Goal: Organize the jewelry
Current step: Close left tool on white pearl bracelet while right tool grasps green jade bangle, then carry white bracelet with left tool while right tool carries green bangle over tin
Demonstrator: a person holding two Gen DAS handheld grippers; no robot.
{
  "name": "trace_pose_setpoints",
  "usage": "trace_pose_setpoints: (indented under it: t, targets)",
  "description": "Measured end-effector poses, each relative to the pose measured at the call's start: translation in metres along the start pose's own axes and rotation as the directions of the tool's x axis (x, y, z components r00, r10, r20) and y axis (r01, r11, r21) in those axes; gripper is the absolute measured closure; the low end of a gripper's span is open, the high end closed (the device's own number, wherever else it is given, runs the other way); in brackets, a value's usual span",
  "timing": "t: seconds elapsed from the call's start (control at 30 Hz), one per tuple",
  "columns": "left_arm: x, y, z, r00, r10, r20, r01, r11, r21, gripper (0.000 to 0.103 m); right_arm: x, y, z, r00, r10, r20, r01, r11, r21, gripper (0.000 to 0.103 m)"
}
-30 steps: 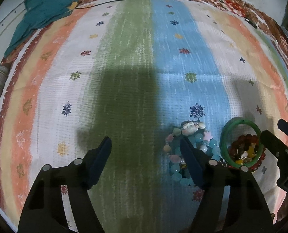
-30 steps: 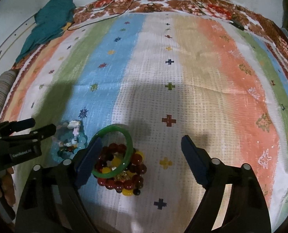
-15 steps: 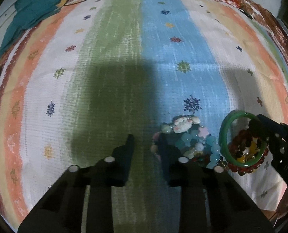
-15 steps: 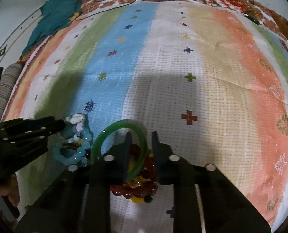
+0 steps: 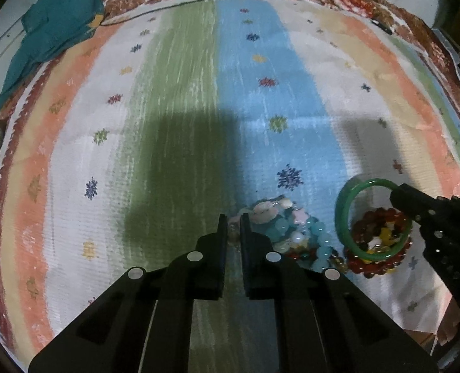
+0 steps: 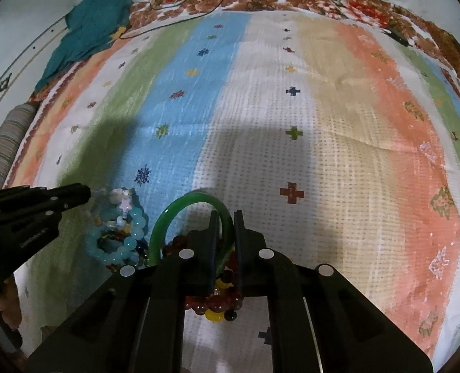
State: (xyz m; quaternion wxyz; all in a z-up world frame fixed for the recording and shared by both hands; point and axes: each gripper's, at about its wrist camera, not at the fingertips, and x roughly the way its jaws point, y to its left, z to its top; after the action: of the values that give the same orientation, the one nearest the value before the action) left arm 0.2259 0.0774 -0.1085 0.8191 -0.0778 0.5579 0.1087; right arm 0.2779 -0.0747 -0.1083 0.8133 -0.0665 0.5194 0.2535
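Observation:
On the striped bedspread (image 5: 174, 143) lies a heap of jewelry. My left gripper (image 5: 233, 221) is shut on the left edge of a pastel blue and pink bead bracelet (image 5: 281, 227), with small beads showing between its fingers. My right gripper (image 6: 225, 217) is shut on the rim of a green bangle (image 6: 180, 208), which stands tilted over a red and yellow bead bracelet (image 6: 217, 306). In the left wrist view the right gripper (image 5: 396, 191) meets the green bangle (image 5: 341, 214) above the red beads (image 5: 366, 267). The right wrist view has the left gripper (image 6: 85, 194) at the pastel beads (image 6: 127, 233).
A teal cloth (image 5: 52, 28) lies at the far left corner, with a thin black cable (image 5: 167, 7) running along the floral border. A striped cushion (image 6: 9, 143) is at the left edge. A person's hand (image 6: 9, 307) shows under the left gripper.
Both grippers went from wide open to shut. The left one closed on the edge of the pastel beads, the right one on the green bangle, which now stands more upright.

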Motion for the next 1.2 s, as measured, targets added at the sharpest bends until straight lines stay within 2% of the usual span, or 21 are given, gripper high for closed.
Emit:
trace_pose_setpoints:
  t: [0.3, 0.7, 0.87, 1.1, 1.2]
  targets:
    - [-0.020, -0.009, -0.004, 0.999, 0.007, 0.045, -0.009, 0.999, 0.036, 0.095, -0.014, -0.001, -0.007, 1.000, -0.008, 0.010, 0.008, 1.000, 0.017, 0.093]
    - [-0.048, -0.025, -0.009, 0.993, 0.021, 0.114, -0.030, 0.996, 0.084, 0.095, -0.049, -0.012, -0.020, 0.993, -0.099, 0.061, 0.097, 0.995, 0.026, 0.093]
    - [-0.067, -0.031, -0.014, 0.987, 0.003, 0.160, -0.019, 0.995, 0.100, 0.095, -0.070, -0.016, -0.021, 0.984, -0.142, 0.107, 0.140, 0.990, 0.029, 0.093]
    - [-0.094, -0.037, -0.020, 0.978, -0.028, 0.209, 0.006, 0.994, 0.105, 0.095, -0.098, -0.017, -0.028, 0.973, -0.140, 0.183, 0.133, 0.990, 0.047, 0.093]
    - [-0.106, -0.042, -0.023, 0.971, -0.047, 0.235, 0.019, 0.993, 0.120, 0.095, -0.109, -0.012, -0.033, 0.964, -0.158, 0.213, 0.154, 0.987, 0.035, 0.093]
